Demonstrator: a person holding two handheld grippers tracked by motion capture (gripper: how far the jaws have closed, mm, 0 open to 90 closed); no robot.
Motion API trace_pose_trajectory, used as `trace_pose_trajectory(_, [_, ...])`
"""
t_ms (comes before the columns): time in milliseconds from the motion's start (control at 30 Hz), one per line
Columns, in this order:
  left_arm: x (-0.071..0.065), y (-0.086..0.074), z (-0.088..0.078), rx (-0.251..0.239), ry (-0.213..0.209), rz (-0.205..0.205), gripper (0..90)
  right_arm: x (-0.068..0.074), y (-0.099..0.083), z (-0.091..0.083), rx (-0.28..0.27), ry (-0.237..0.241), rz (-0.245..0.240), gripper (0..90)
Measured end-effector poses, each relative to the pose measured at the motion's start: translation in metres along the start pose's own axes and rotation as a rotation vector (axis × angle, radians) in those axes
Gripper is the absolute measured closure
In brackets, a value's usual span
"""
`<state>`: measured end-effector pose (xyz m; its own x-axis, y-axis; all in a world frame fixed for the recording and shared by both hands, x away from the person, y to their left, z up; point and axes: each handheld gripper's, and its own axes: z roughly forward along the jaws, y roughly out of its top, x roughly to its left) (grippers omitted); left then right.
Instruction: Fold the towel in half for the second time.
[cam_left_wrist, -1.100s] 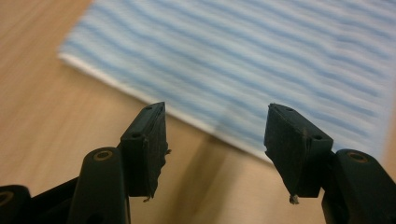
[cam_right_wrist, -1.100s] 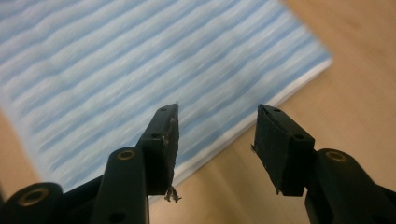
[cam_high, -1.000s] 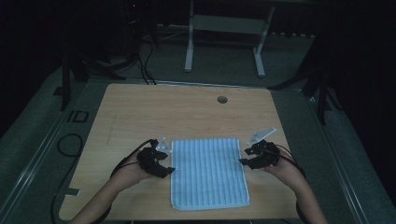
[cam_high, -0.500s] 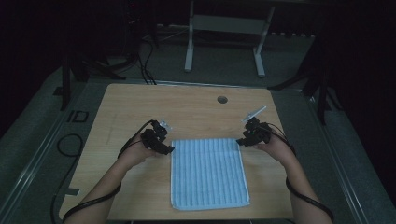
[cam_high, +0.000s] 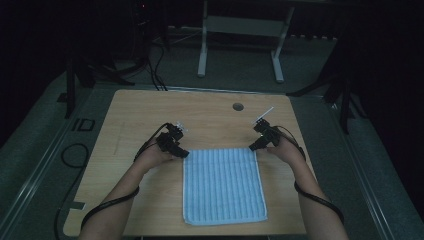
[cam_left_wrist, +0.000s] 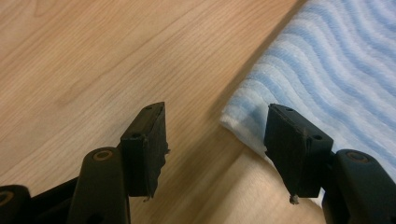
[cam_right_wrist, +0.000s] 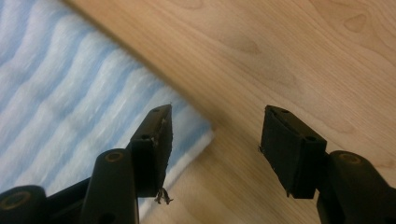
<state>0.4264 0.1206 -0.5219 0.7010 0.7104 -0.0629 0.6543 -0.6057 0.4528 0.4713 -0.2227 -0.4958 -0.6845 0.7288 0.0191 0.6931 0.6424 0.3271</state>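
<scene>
High view shows a blue striped towel (cam_high: 224, 186) flat on the desk (cam_high: 135, 115); left gripper (cam_high: 183, 153) and right gripper (cam_high: 251, 147) sit at its far corners, fingers spread, the right's just opening; next, probably, each must pinch a corner.

Both my claws are low and open, one at each side.

My left claw (cam_high: 184, 153) points toward the right and a little toward me, and its two jaws stand apart with nothing pressed between them. My right claw (cam_high: 252, 147) points toward the left, and its jaws have just been opening, also with nothing gripped. My forearms come in from the bottom of the high view and spread outward, a cable trailing from each wrist. In each gripper view, the two black jaws rise side by side with a wide gap.
</scene>
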Motion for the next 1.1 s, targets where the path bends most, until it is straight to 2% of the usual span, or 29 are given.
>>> trace_pose_trajectory(67, [-0.001, 0.002, 0.004, -0.001, -0.007, -0.007, 39.3, 0.000, 0.003, 0.004, 0.000, 0.002, 0.009, 42.0])
trace_pose_trajectory(267, [-0.007, 0.008, 0.012, 0.008, -0.015, 0.019, 39.4, 0.004, 0.013, 0.014, 0.013, -0.002, 0.025, 42.7])
trace_pose_trajectory(400, [-0.011, 0.011, 0.016, 0.011, -0.004, 0.032, 41.6, 0.005, 0.014, 0.019, 0.040, -0.001, 0.025, 50.5])
trace_pose_trajectory(467, [-0.011, 0.011, 0.016, 0.010, -0.013, 0.030, 42.9, 0.006, 0.012, 0.020, 0.064, -0.002, 0.013, 51.0])
trace_pose_trajectory(567, [-0.011, 0.011, 0.015, 0.010, -0.019, 0.039, 48.5, 0.005, 0.008, 0.024, 0.095, 0.008, 0.008, 55.9])
trace_pose_trajectory(633, [-0.012, 0.010, 0.015, 0.012, -0.014, 0.048, 53.8, 0.005, 0.007, 0.025, 0.107, 0.034, 0.015, 63.9])
trace_pose_trajectory(733, [-0.014, 0.011, 0.015, 0.011, -0.030, 0.057, 64.5, 0.008, 0.008, 0.025, 0.112, 0.057, -0.011, 79.2])
trace_pose_trajectory(767, [-0.014, 0.011, 0.015, 0.015, -0.036, 0.058, 72.6, 0.011, 0.008, 0.024, 0.112, 0.042, -0.031, 83.3])
trace_pose_trajectory(800, [-0.014, 0.012, 0.014, 0.018, -0.066, 0.053, 72.6, 0.011, 0.008, 0.024, 0.112, 0.042, -0.031, 83.3])
trace_pose_trajectory(867, [-0.014, 0.013, 0.011, 0.008, -0.058, 0.059, 85.4, 0.016, 0.012, 0.019, 0.108, -0.007, -0.070, 85.6])
trace_pose_trajectory(933, [-0.014, 0.014, 0.009, 0.006, -0.061, 0.058, 86.0, 0.016, 0.012, 0.019, 0.108, -0.007, -0.070, 85.6])
trace_pose_trajectory(967, [-0.013, 0.017, 0.001, -0.016, -0.055, 0.059, 86.0, 0.017, 0.012, 0.017, 0.100, -0.012, -0.076, 85.8])
trace_pose_trajectory(1000, [-0.013, 0.019, -0.005, -0.032, -0.055, 0.060, 86.5, 0.016, 0.014, 0.003, 0.057, -0.022, -0.081, 86.0])
trace_pose_trajectory(1033, [-0.013, 0.020, -0.012, -0.052, -0.053, 0.064, 86.5, 0.016, 0.014, 0.003, 0.057, -0.022, -0.081, 86.0])
trace_pose_trajectory(1067, [-0.013, 0.021, -0.019, -0.073, -0.053, 0.067, 86.6, 0.016, 0.014, -0.011, 0.012, -0.024, -0.086, 86.0])
trace_pose_trajectory(1100, [-0.013, 0.022, -0.025, -0.088, -0.056, 0.075, 86.6, 0.016, 0.014, -0.011, 0.012, -0.024, -0.086, 86.0])
